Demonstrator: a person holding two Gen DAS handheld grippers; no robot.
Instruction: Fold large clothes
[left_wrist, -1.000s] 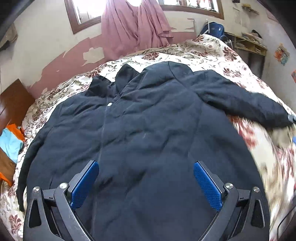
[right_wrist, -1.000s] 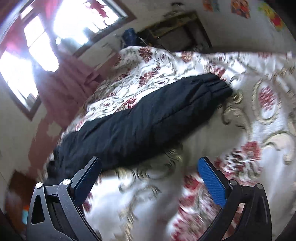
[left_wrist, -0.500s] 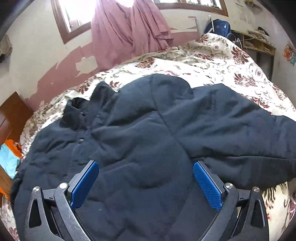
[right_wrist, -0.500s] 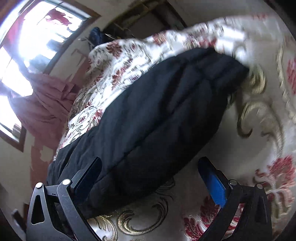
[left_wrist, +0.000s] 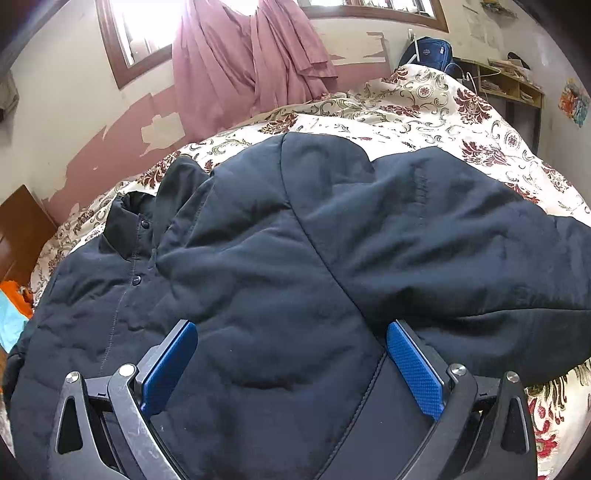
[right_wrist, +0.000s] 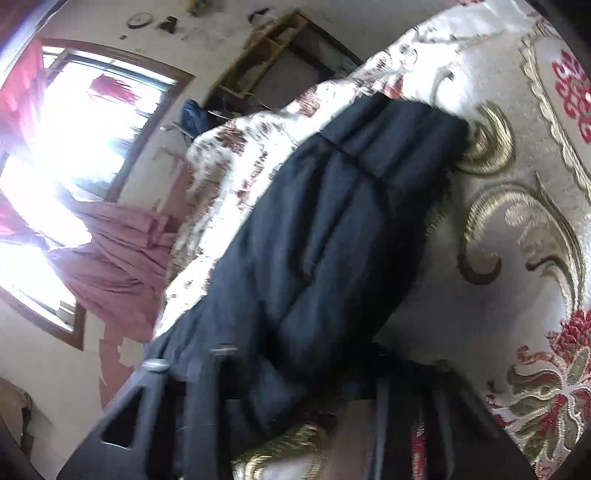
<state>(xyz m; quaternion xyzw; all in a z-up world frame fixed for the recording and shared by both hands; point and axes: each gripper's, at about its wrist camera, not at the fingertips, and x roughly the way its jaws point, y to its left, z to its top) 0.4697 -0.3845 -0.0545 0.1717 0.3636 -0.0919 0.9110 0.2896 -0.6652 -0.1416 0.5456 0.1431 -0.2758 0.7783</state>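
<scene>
Our left gripper (left_wrist: 291, 354) is spread wide, its two blue pads (left_wrist: 413, 373) well apart and angled outward from each other. The black finger arms rise from the lower corners of the left wrist view, and nothing is pinched between the pads. It points forward and slightly down.

Our right gripper (right_wrist: 291, 376) shows only as a dark, motion-blurred frame low in the right wrist view, rolled over to one side. Its pads are lost in the blur, so we cannot tell how its jaws stand.
</scene>
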